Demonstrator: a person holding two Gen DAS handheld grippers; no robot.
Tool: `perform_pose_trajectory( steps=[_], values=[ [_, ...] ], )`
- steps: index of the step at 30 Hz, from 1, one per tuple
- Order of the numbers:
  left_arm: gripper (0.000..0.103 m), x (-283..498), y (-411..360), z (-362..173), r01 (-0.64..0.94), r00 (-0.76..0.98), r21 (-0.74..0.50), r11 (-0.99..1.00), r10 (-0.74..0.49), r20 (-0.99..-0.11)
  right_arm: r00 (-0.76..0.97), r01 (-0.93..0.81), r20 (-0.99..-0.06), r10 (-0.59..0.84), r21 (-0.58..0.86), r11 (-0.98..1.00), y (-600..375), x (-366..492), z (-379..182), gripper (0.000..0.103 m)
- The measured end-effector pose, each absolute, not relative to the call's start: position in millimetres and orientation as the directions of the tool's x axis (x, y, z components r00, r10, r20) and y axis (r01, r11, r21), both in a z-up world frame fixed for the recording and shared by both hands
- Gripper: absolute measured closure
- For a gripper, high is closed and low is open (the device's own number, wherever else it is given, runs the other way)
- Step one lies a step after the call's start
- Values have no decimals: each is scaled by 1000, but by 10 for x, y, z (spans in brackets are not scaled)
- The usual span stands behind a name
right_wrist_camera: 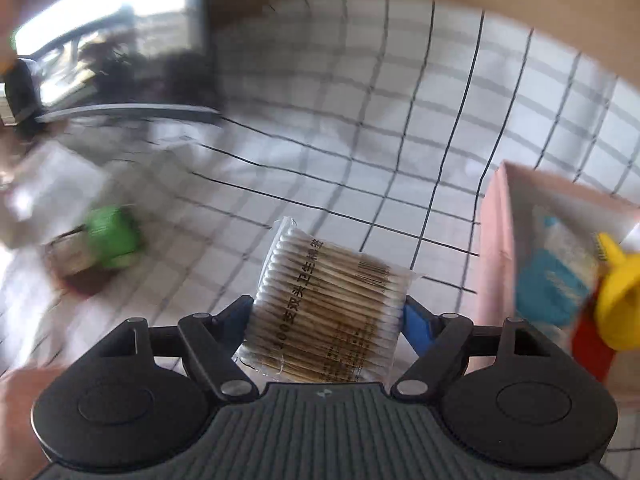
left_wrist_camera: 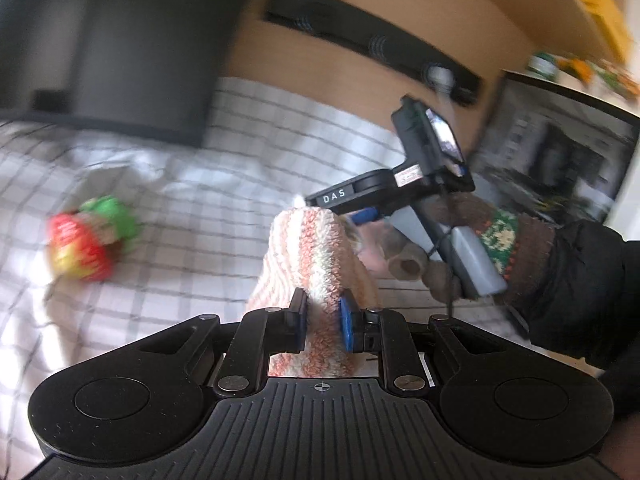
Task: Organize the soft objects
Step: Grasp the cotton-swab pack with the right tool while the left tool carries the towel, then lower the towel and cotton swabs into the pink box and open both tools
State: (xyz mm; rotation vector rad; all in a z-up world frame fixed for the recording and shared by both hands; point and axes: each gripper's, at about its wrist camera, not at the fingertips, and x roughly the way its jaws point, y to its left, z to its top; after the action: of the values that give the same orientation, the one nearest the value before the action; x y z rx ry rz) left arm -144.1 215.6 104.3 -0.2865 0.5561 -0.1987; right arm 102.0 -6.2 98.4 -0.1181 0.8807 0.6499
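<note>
My left gripper [left_wrist_camera: 323,320] is shut on a fluffy sock [left_wrist_camera: 316,256] with orange and white stripes, held above the checked cloth [left_wrist_camera: 192,216]. My right gripper [right_wrist_camera: 326,316] is shut on a clear pack of cotton swabs [right_wrist_camera: 324,304] above the same cloth [right_wrist_camera: 400,120]. The right gripper also shows in the left wrist view [left_wrist_camera: 362,214], held by a gloved hand [left_wrist_camera: 500,248] just beyond the sock. A red and green soft object [left_wrist_camera: 92,236] lies on the cloth at the left; it also shows blurred in the right wrist view [right_wrist_camera: 108,240].
A pink box [right_wrist_camera: 496,248] at the right holds a blue and white pack [right_wrist_camera: 560,276] and a yellow and red thing [right_wrist_camera: 616,300]. A dark monitor [left_wrist_camera: 120,40] stands behind the cloth. A laptop screen [left_wrist_camera: 560,148] is at the right. A clear bag [right_wrist_camera: 44,196] lies at the left.
</note>
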Motion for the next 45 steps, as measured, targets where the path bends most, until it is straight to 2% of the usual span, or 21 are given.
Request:
perform_pose_trajectory(
  steps=[3, 7, 12, 17, 21, 23, 25, 26, 29, 30, 32, 36, 39, 43, 45],
  values=[
    [84, -1366, 1960, 1137, 215, 810, -313, 925, -348, -473, 538, -575, -690, 483, 119, 810, -549, 621, 1192, 25],
    [84, -1179, 1674, 1324, 369, 767, -280, 886, -460, -446, 702, -452, -623, 344, -16, 892, -1193, 202, 1227, 25],
    [84, -809, 1395, 1720, 492, 758, -221, 842, -539, -367, 702, -330, -650, 292, 66, 942, -1794, -26, 1051, 25],
    [84, -117, 1020, 2103, 546, 779, -208, 812, -583, -230, 719, -304, -646, 257, 41, 952, -1868, -184, 893, 25],
    [82, 578, 748, 2192, 495, 813, -314, 810, -559, -161, 720, -337, -635, 281, 34, 941, -1898, -159, 851, 25],
    [76, 912, 668, 2046, 453, 815, -393, 800, -550, -180, 717, -347, -637, 285, 30, 938, -1904, -184, 804, 25],
    [77, 1234, 585, 1725, 372, 831, -456, 809, -509, -226, 708, -350, -646, 285, 30, 936, -1906, -185, 750, 25],
    [78, 1377, 539, 1539, 314, 827, -463, 829, -479, -296, 703, -353, -651, 286, 30, 935, -1917, -198, 732, 25],
    [73, 1838, 369, 857, 90, 665, -425, 901, -372, -648, 692, -357, -666, 276, 17, 934, -1909, -187, 675, 25],
    [73, 1920, 336, 635, 68, 607, -427, 902, -377, -699, 692, -355, -669, 270, 10, 935, -1910, -184, 664, 25],
    [73, 1860, 361, 504, 111, 658, -444, 889, -401, -637, 690, -350, -675, 261, 4, 937, -1929, -159, 652, 25],
    [74, 1930, 287, 589, 126, 627, -398, 909, -384, -678, 710, -348, -662, 242, -31, 937, -1926, -114, 703, 25],
    [74, 1884, 233, 781, 176, 648, -355, 918, -380, -660, 761, -336, -607, 228, -69, 939, -1947, -70, 836, 25],
    [74, 1635, 355, 1021, 222, 698, -392, 893, -426, -576, 846, -293, -500, 184, -148, 944, -1937, 164, 1049, 25],
    [74, 1517, 407, 1112, 237, 716, -407, 882, -442, -540, 869, -281, -457, 189, -141, 949, -1914, 368, 1131, 25]
  ],
)
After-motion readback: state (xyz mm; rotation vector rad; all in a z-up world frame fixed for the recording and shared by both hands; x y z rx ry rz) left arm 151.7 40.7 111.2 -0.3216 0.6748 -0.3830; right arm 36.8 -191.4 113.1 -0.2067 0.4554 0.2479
